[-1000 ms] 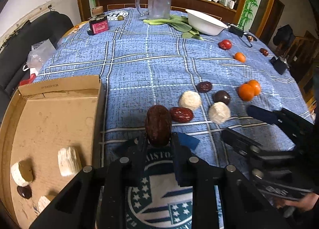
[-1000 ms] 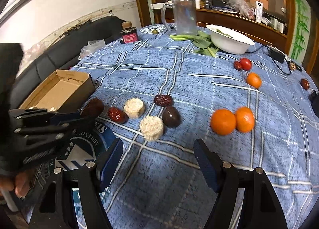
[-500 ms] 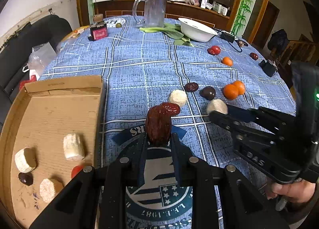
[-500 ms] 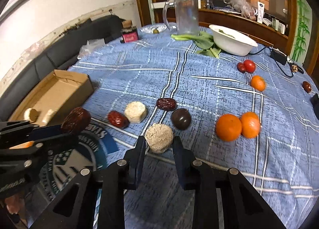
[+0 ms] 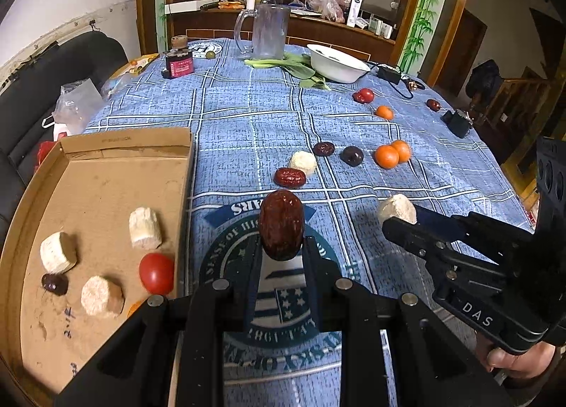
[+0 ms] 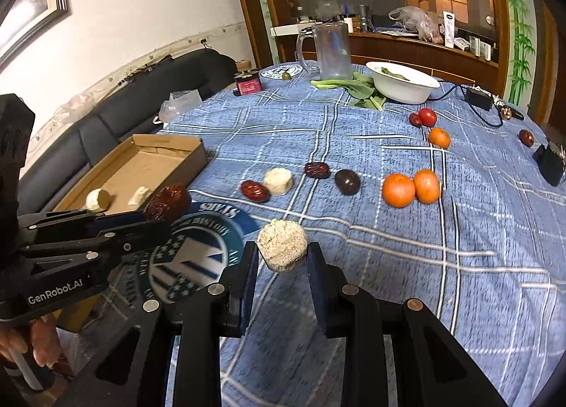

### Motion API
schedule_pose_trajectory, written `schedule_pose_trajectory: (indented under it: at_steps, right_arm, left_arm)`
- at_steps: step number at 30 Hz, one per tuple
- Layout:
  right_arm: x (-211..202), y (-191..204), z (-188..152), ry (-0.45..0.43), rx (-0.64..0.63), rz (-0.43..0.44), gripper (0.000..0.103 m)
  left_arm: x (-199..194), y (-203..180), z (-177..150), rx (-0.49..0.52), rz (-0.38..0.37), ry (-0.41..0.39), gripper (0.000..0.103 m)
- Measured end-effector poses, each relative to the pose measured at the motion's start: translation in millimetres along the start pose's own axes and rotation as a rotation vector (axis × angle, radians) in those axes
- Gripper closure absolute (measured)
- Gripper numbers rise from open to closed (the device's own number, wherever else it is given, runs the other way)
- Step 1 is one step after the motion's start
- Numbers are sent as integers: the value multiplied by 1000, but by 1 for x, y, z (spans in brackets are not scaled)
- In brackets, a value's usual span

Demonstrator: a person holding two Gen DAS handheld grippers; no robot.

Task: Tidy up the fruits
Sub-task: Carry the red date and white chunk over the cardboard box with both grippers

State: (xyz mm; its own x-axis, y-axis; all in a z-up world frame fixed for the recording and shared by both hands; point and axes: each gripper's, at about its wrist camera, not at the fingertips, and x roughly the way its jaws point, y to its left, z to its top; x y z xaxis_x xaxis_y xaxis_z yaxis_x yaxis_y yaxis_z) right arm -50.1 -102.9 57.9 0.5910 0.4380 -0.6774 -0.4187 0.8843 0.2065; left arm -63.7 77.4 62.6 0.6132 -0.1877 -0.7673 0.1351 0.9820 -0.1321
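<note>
My left gripper [image 5: 281, 247] is shut on a dark red date [image 5: 281, 228], held upright above the blue tablecloth just right of the cardboard box [image 5: 106, 145]. The box holds several white round pieces, a tomato [image 5: 156, 273] and a small dark fruit. My right gripper [image 6: 282, 256] is shut on a beige round piece [image 6: 282, 243], lifted off the cloth. Its tip and the piece [image 5: 396, 209] also show in the left wrist view. On the cloth beyond lie a red date [image 6: 254, 190], a white piece [image 6: 278, 180], another date [image 6: 317, 170], a dark plum [image 6: 347, 181] and two oranges [image 6: 398, 190].
A glass mug [image 5: 269, 32], white bowl [image 5: 338, 63], greens and red jar [image 5: 179, 65] stand at the far end. A tomato [image 6: 427, 116], small orange [image 6: 439, 137], another date and black chargers lie far right. A black sofa [image 6: 141, 102] runs along the left.
My right gripper shut on the beige piece and lifted it off the cloth. Both grippers drew back and rose, the left one still holding the date, so more of the box shows.
</note>
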Motion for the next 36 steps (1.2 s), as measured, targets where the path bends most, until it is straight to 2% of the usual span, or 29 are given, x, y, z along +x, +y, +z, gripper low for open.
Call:
schedule_pose_trajectory:
  at_steps: [15, 19, 26, 29, 31, 36]
  right_arm:
    - [-6, 45, -4, 4, -65, 31, 72]
    - [-4, 48, -7, 9, -65, 37, 72]
    - [-1, 44, -13, 34, -65, 35, 72]
    - [-2, 37, -14, 35, -46, 38, 72]
    - [-2, 34, -15, 36, -36, 41, 72]
    - [-1, 26, -16, 43, -23, 39, 72]
  left_arm:
    - [-27, 24, -21, -39, -5, -30, 82]
    - [-20, 21, -27, -17, -21, 12, 82]
    - [-4, 11, -40, 19, 2, 54, 82]
    - [0, 8, -39, 24, 10, 61, 76]
    - [4, 7, -38, 34, 16, 64, 57]
    - [7, -1, -38, 64, 0, 73, 52]
